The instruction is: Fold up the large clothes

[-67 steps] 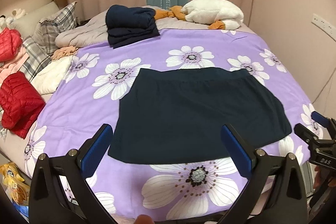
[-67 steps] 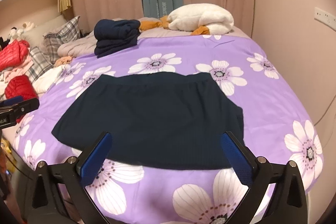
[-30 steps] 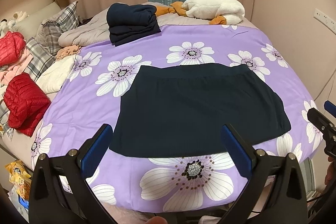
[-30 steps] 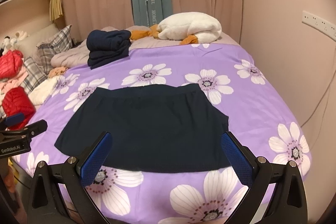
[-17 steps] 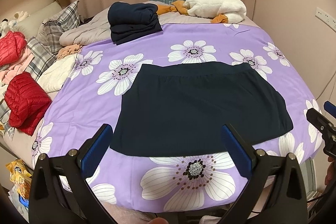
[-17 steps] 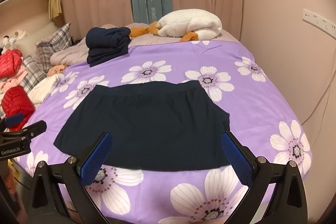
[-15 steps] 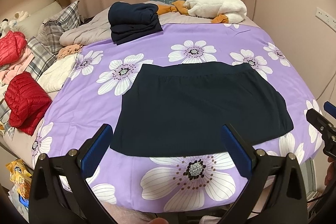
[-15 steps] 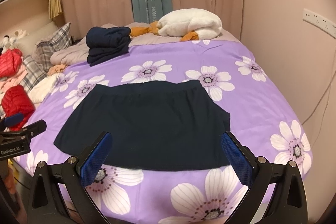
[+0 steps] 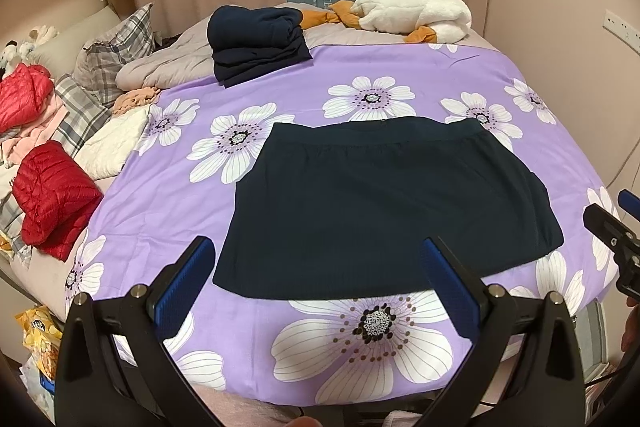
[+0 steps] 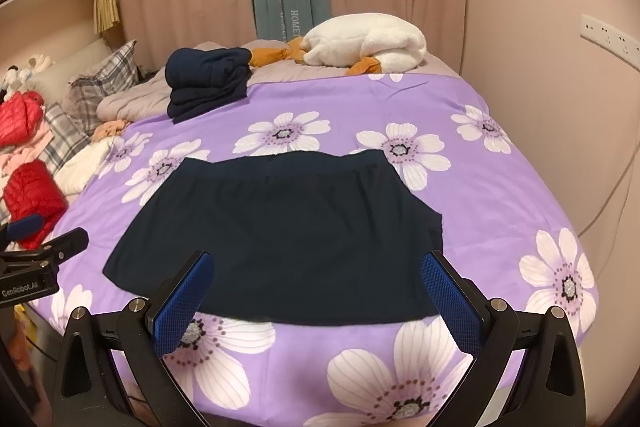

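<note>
Skirt (image 9: 384, 203) soft, light, limp; pinch hem corners. Left gripper (image 9: 320, 279), right gripper (image 10: 320, 283) spread wide, empty.

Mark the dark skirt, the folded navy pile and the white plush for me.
dark skirt (image 9: 384, 203), left wrist view, middle of the fabric.
folded navy pile (image 9: 256, 43), left wrist view, front of the stack.
white plush (image 10: 368, 39), right wrist view, its body.
</note>
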The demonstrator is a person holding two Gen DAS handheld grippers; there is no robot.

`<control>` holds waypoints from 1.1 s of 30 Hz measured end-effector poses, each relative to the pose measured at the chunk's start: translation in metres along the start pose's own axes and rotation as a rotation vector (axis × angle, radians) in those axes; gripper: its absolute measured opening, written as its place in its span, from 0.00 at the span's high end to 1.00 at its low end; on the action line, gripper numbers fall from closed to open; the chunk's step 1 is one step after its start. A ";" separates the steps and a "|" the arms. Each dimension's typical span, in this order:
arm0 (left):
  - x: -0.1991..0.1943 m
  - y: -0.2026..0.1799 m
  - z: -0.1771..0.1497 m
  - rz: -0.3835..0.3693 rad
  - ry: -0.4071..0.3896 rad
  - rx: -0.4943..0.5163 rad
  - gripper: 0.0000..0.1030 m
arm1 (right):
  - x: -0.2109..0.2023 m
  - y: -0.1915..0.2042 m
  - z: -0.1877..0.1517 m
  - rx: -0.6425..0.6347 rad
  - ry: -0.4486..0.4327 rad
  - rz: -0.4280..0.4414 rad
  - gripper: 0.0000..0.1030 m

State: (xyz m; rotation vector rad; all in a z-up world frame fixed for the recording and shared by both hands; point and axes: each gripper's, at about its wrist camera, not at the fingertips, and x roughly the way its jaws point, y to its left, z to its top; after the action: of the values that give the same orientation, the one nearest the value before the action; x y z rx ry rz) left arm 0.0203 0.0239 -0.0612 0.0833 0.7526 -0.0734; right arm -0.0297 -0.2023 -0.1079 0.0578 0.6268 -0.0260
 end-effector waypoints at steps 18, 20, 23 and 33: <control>0.001 -0.004 0.000 -0.010 0.006 0.011 0.00 | 0.002 -0.001 0.000 0.004 0.012 0.000 0.01; 0.001 -0.004 0.000 -0.014 0.008 0.011 0.00 | 0.003 -0.001 0.000 0.004 0.015 -0.001 0.01; 0.003 -0.004 -0.001 -0.013 0.011 0.009 0.00 | 0.003 -0.001 0.000 0.004 0.015 -0.001 0.01; 0.003 -0.004 -0.002 -0.015 0.014 0.009 0.00 | 0.004 0.000 -0.001 0.003 0.012 -0.001 0.01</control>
State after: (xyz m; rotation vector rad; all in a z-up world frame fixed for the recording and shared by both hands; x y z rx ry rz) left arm 0.0207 0.0203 -0.0648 0.0865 0.7672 -0.0900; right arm -0.0273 -0.2022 -0.1107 0.0606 0.6390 -0.0279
